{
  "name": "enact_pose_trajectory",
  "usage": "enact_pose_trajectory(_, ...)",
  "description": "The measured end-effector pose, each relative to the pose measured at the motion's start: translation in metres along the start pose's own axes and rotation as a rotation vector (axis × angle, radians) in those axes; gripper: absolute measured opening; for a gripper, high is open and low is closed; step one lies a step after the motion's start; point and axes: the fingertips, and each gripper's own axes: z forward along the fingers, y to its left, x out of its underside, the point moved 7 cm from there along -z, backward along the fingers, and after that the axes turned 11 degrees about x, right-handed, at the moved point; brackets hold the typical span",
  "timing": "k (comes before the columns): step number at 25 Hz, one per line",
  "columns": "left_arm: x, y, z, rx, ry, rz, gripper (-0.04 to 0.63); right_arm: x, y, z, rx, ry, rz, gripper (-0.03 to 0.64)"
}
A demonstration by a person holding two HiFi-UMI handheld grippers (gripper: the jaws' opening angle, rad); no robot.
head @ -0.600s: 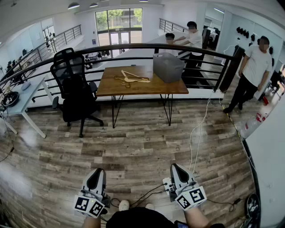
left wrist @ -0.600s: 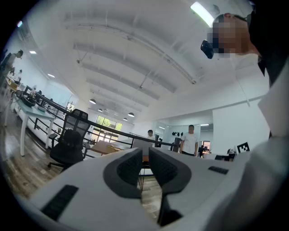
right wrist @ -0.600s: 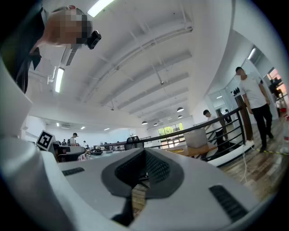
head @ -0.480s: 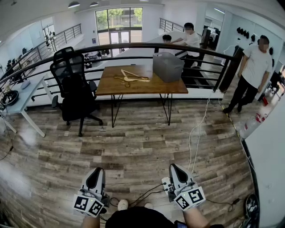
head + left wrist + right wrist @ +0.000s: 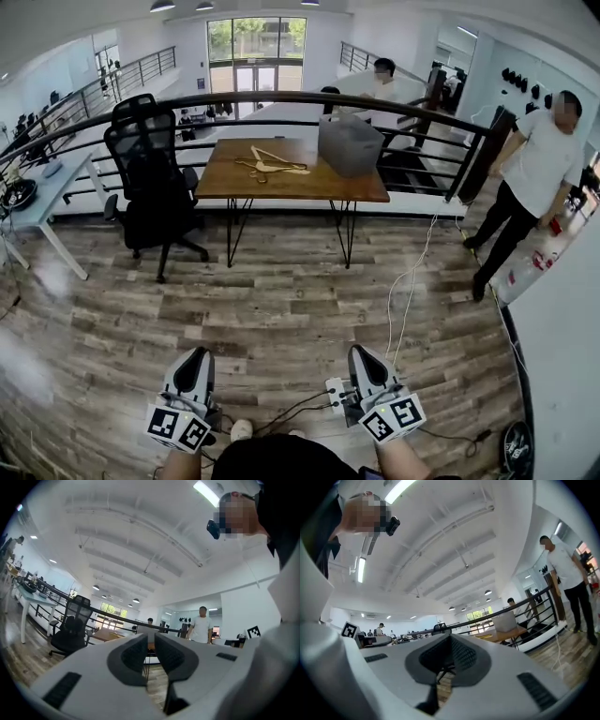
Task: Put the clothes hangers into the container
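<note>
Wooden clothes hangers (image 5: 270, 165) lie in a small pile on a brown wooden table (image 5: 291, 184) far ahead, by the railing. A grey translucent container (image 5: 350, 143) stands on the table's right half, also visible as a pale box (image 5: 505, 621) in the right gripper view. My left gripper (image 5: 190, 358) and right gripper (image 5: 361, 360) are held low near my body, well short of the table. Both are shut with nothing between the pads. In the left gripper view the table (image 5: 108, 634) shows small beyond the closed jaws.
A black office chair (image 5: 150, 178) stands left of the table, a white desk (image 5: 37, 192) further left. A black railing (image 5: 281, 98) runs behind the table. A person (image 5: 525, 192) stands at the right, others behind the railing. White cables (image 5: 405, 291) trail over the wooden floor.
The view has shifted forward slightly, so the table sits a little nearer. Both grippers stay shut and low. The person at the right has stepped along the wall.
</note>
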Motion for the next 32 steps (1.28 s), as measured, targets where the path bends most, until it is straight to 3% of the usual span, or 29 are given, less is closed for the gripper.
enact_pose_trajectory(2,0.001,-0.004,0.001,-0.009,-0.002,0.012,0.052,-0.001,-0.003,-0.001,-0.01,-0.005,-0.006,-0.001)
enact_pose_trajectory(8,0.004,-0.019,0.005,-0.058,0.004,0.06,0.07,-0.012,-0.013,-0.005,-0.041,-0.045,-0.055,0.126)
enact_pose_trajectory(13,0.005,-0.007,0.016,-0.081,0.014,0.077,0.234,-0.01,-0.012,0.011,-0.033,-0.07,-0.068,0.198)
enact_pose_trajectory(17,0.002,0.014,0.031,-0.092,0.014,0.075,0.298,-0.009,-0.014,0.035,-0.004,-0.058,-0.077,0.233)
enact_pose_trajectory(22,-0.002,0.06,0.059,-0.069,0.011,0.056,0.311,-0.01,-0.01,0.079,0.022,-0.034,-0.091,0.272)
enact_pose_trajectory(32,-0.022,0.151,0.116,-0.02,-0.014,0.054,0.311,-0.013,0.009,0.178,0.055,-0.058,-0.115,0.273)
